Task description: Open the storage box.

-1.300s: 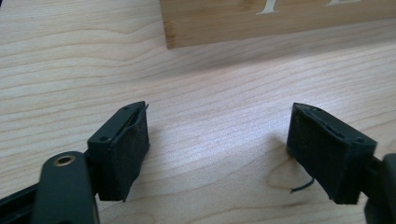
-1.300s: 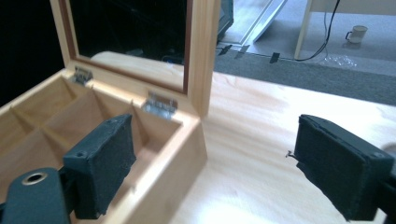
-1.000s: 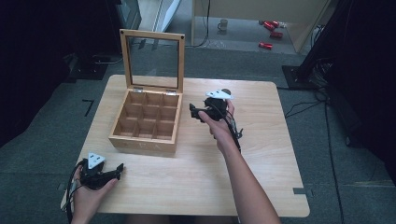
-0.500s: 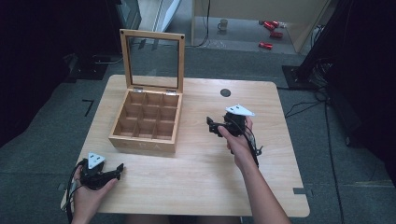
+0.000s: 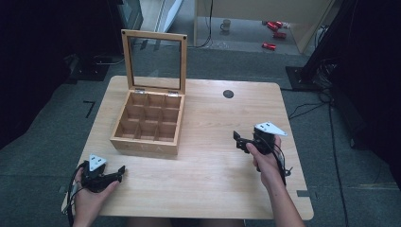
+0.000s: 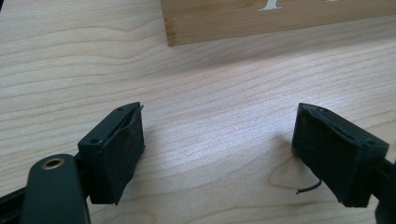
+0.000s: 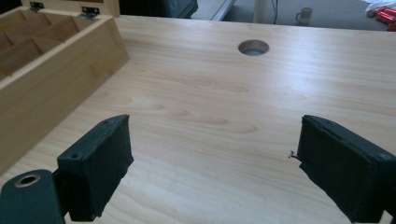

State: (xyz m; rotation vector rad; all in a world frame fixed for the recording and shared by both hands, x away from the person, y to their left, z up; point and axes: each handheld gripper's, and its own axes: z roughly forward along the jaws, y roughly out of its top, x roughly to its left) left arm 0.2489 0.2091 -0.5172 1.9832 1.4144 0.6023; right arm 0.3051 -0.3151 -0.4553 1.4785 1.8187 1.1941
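The wooden box (image 5: 147,124) sat toward the left of the bench (image 5: 213,184), its glass lid propped upright, apparently so its compartments, which looked empty, could be reached. The left tongs (image 5: 116,173) rested at the near corner, the right tongs (image 5: 238,140) right of the box; both gaped wide and held nothing, seemingly parked.

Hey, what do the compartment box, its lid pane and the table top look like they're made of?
Box: light wood, possibly bamboo, matte, with visible grain and thin wooden dividers. Lid pane: clear glass or acrylic, since the floor shows through; I can't tell which. Table top: pale wood or wood-look laminate, smooth with a soft sheen and long grain lines.
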